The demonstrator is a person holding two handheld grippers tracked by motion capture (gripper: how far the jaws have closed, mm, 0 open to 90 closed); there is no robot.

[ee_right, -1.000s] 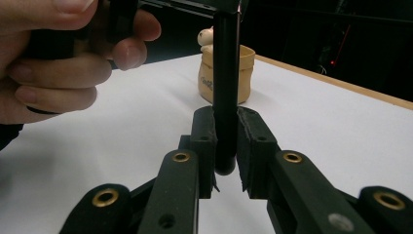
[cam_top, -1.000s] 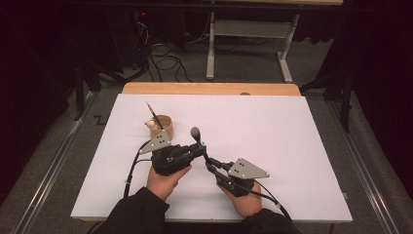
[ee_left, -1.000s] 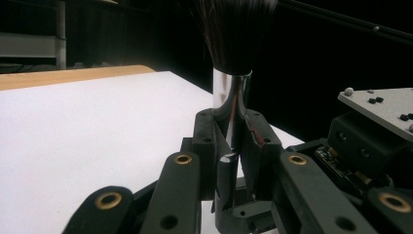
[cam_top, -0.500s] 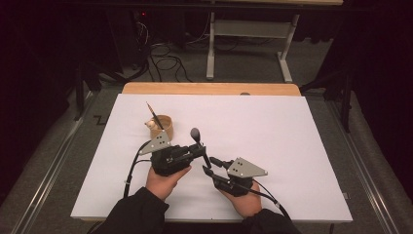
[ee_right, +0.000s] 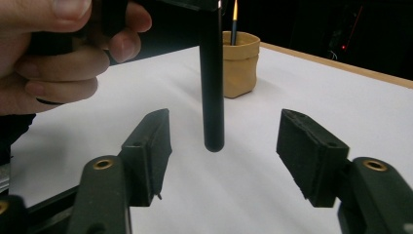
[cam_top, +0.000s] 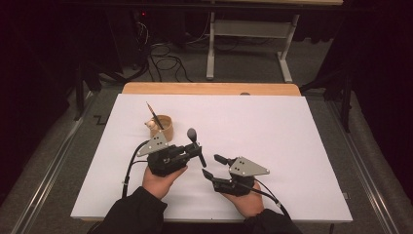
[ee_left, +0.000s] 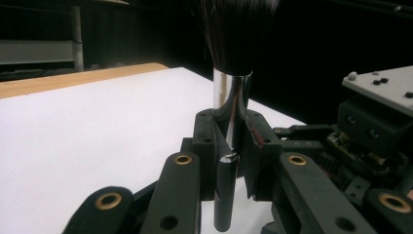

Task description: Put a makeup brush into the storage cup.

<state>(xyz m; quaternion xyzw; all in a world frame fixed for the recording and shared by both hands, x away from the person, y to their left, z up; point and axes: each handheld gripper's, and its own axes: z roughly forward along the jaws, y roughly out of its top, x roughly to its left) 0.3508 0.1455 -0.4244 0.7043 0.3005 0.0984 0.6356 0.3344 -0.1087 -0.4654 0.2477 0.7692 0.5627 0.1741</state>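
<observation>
Left gripper is clamping the makeup brush upright at its ferrule. Right gripper is gaping wide, brush handle hanging between its jaws, untouched.

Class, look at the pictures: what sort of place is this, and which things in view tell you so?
Probably a lab or recording workspace, not a home: a white-covered table in a dark room, loose cables on the floor behind it, and a person working with a hand-held left gripper and right gripper.
</observation>
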